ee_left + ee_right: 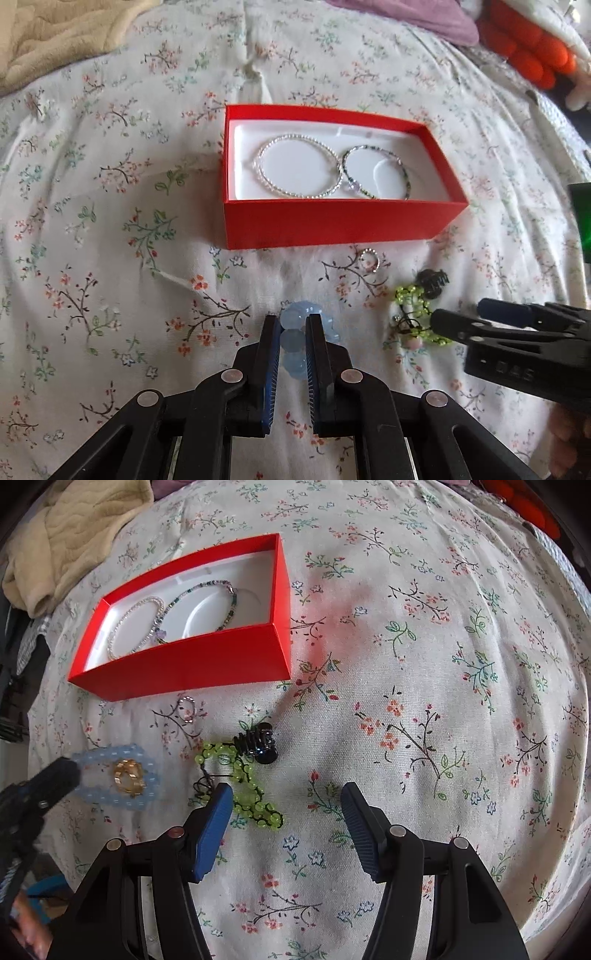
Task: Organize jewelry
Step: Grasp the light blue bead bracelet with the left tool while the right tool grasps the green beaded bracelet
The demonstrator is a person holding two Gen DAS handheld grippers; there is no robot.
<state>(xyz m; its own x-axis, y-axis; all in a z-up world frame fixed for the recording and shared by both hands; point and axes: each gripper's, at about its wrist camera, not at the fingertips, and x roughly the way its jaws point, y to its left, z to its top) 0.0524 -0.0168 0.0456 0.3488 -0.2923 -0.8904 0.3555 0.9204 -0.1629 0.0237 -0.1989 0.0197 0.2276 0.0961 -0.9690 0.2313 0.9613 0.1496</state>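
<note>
My left gripper (291,325) is shut on a pale blue bead bracelet (293,343), held just above the floral sheet. In the right wrist view that blue bracelet (147,771) hangs from the left gripper (68,771), with a gold ring (128,777) seen through its loop. The red box (332,225) lies ahead and holds a white bead bracelet (295,170) and a dark bead bracelet (373,171). My right gripper (286,801) stands open over the green bead bracelet (255,797); its left finger (214,812) is beside the beads. A black hair claw (258,742) and a small silver ring (186,710) lie nearby.
A beige blanket (74,535) lies bunched at the back left of the floral bed sheet (443,664). Purple cloth (417,18) and an orange plush item (532,48) sit at the back right. Bare sheet stretches to the right of the box.
</note>
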